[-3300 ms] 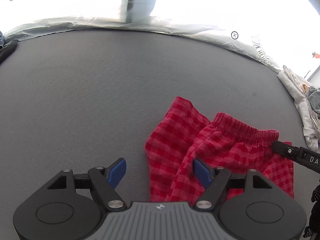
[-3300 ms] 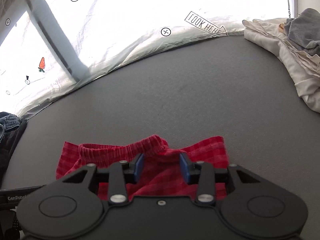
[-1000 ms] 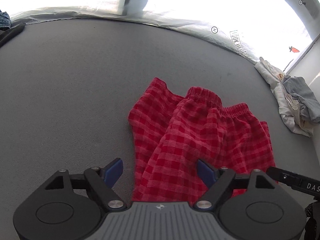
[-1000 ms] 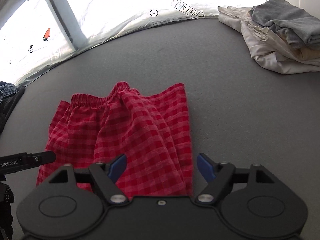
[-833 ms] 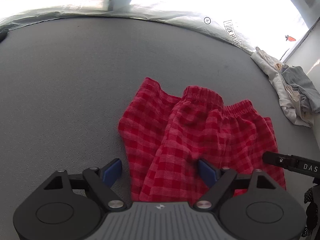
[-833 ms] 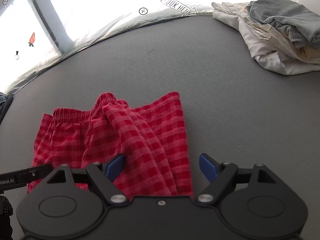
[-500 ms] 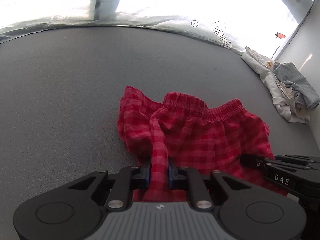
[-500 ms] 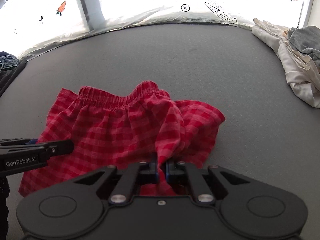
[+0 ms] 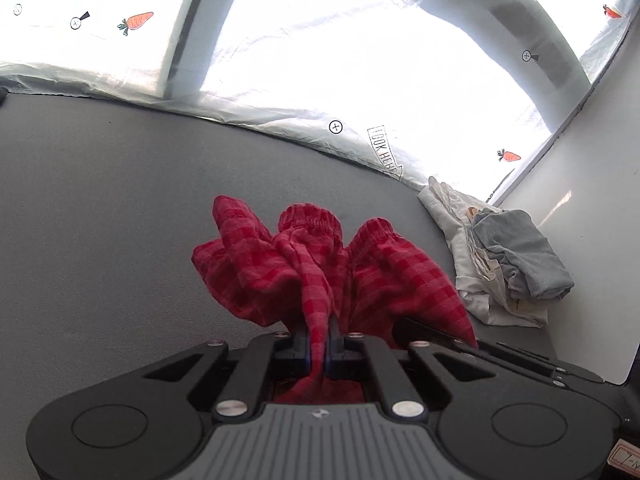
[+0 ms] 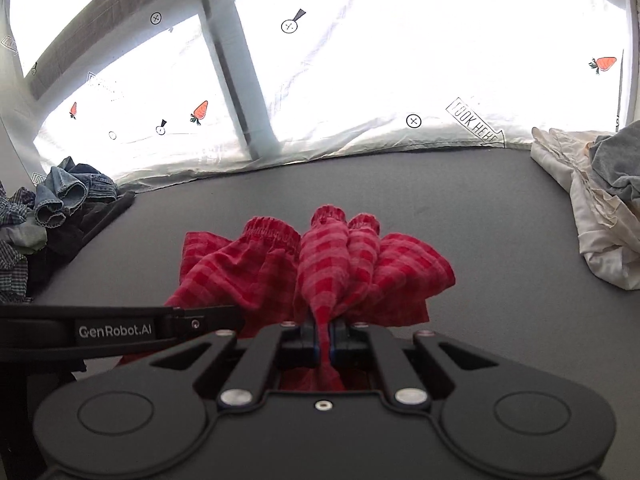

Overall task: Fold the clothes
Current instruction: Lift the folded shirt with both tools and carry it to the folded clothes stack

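Pinching a ridge of fabric each, both claws are pressed together on the red checked shorts: left claw grips near the lower centre of its frame, right claw likewise in its own view. Blue pads barely visible on either side of the pinched cloth.

Location: shorts sit mid-frame on the grey worktop, near ends lifted and bunched into the claws, far part apparently still resting on the surface.

Orientation: elastic waistband points away from the cameras, toward the upper frame and the white printed sheet. Long axis hard to call while gathered; the waistband line runs left to right across the frame.

Progress, as judged: early. Garment grasped at two points, no clean fold visible; shorts look crumpled, not flattened. Remaining: carry the held edge over, lay flat, release.

Folded pile at right edge; unsorted heap with denim at left of the right-wrist view, probably pending.
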`<state>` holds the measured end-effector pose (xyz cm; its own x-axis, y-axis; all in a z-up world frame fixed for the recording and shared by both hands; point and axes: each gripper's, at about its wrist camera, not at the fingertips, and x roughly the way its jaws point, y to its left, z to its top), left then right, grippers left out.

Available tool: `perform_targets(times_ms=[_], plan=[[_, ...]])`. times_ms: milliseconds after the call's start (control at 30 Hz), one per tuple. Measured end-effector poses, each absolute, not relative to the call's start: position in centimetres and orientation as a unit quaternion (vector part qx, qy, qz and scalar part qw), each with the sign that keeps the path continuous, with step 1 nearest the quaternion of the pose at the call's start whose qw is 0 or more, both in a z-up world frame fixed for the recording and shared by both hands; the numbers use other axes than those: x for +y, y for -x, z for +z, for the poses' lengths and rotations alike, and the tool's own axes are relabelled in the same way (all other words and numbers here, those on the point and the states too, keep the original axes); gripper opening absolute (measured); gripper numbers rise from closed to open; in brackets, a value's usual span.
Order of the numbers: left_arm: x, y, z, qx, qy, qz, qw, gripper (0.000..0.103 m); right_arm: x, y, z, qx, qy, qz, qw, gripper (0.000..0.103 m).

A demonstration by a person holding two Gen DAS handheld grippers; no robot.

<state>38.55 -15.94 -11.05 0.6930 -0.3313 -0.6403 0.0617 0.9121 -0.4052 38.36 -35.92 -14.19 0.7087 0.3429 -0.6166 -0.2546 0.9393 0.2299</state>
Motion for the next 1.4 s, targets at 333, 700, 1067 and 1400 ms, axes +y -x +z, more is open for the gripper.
perform_targets(times_ms=[333,700,1067,1400], plan=[[-28.4,-37.7,-6.7,0.343,0.154,-0.128,0.918,0.006,-48.9,-37.2,-11.7,0.287,-0.052,0.139,0.946,0.005],[-45.9,-42.1,-5.9,0.316,0.125,-0.223,0.914,0.006,-64.0,-39.9,-8.5,0.219,0.009,0.043,0.975,0.005],[-57.1,-51.5,-6.3,0.267,0.094,-0.284,0.916,0.007,-74.3,-48.7,-5.7,0.157,0.084,-0.02,0.984,0.005],[-58.7,-59.6,-11.8,0.313,0.02,-0.164,0.935,0.046,-78.1,-56.5,-11.5,0.179,0.174,-0.108,0.962,0.054]])
